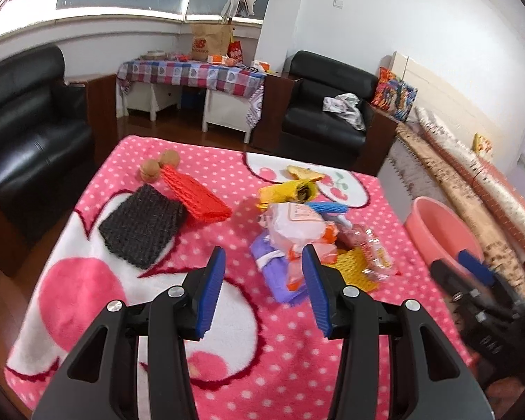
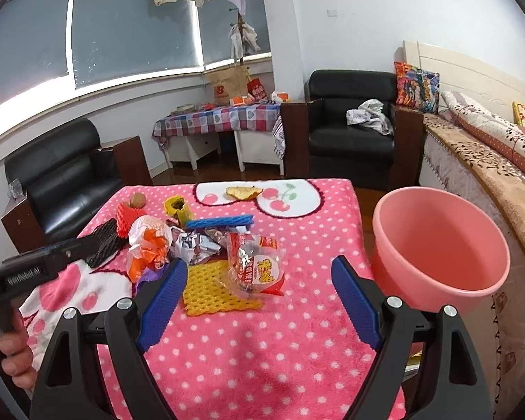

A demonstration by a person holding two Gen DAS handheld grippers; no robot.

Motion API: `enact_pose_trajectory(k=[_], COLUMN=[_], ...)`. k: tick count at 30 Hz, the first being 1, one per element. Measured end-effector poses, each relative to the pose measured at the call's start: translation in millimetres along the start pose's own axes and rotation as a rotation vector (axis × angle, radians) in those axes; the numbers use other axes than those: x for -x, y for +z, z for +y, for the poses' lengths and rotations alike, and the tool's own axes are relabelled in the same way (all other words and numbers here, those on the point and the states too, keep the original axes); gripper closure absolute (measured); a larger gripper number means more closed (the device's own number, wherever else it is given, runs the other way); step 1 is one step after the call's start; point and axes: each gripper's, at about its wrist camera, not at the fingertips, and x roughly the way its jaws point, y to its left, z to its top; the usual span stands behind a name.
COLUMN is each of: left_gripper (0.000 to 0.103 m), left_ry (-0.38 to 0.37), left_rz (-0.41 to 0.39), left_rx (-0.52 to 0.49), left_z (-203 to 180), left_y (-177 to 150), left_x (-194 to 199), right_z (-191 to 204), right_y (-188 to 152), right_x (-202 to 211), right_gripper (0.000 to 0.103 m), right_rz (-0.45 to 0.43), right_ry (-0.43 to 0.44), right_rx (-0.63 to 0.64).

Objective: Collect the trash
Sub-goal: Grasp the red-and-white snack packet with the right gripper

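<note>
A pile of trash lies on the pink polka-dot blanket (image 1: 227,332): a white and orange wrapper (image 1: 297,227), a purple packet (image 1: 273,269), a yellow foam net (image 2: 210,287), a clear red-printed snack bag (image 2: 259,269) and a blue foam net (image 2: 220,222). My left gripper (image 1: 263,255) hovers open just short of the wrapper, with nothing between its fingers. My right gripper (image 2: 259,264) is open and empty above the blanket, near the snack bag. A pink basin (image 2: 437,245) stands empty off the blanket's right edge.
Farther left lie a black foam net (image 1: 140,227), a red foam net (image 1: 196,192) and two brown round fruits (image 1: 159,166). A yellow wrapper (image 1: 287,190) and a peel (image 1: 304,173) lie at the back. Black armchairs (image 1: 325,115), a checked table (image 1: 192,73) and a bed (image 2: 490,161) surround the spot.
</note>
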Motion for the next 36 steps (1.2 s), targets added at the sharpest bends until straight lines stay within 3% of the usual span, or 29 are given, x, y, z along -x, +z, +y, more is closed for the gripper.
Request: enact_pose_trajectory(k=[7,14,19,22,23,24,28,36], left_gripper=[0.057,0.057,0.057,0.066,0.089,0.100,0.100,0.100], left_ry=[-0.071,-0.039,-0.095,-0.113,-0.122,-0.132,-0.150,-0.154], left_rz=[0.041,0.097,0.133,0.135,0.129,0.130,0.117,0.086], left_rx=[0.025,0.031,0.034,0.014,0.011,0.008,0.002,0.010], left_z=[-8.7,-17.9,-22.0,-22.6,-21.7,-22.5,-17.0,-5.0], left_y=[13.6,28.1,24.6,18.7,17.0,15.9,11.9,10.3], left_x=[-15.2,-54.7,-67.5,-65.6,-63.4,-60.8,-49.4,-34.6], right_z=[2.0,-3.7,-8.2,-11.0,-12.2,-13.4,-13.2,12.4], right_y=[-3.4,-3.9,-4.1,-3.8,-3.3,-2.9,-0.6,11.8], right_x=[-6.9,-13.1,-21.2,-28.3,-31.4,-35.0,-47.2,-79.2], right_gripper=[0.021,0.022,0.022,0.025,0.026,0.027,0.030,0.054], right_rz=[0.017,0.034,0.058,0.080,0.091,0.103,0.135,0.195], right_ry=[0.035,0.048,0.059,0.073,0.079,0.086,0.108,0.153], right_rx=[0.021,0.018,0.017,0.007,0.000,-0.009,-0.033,0.014])
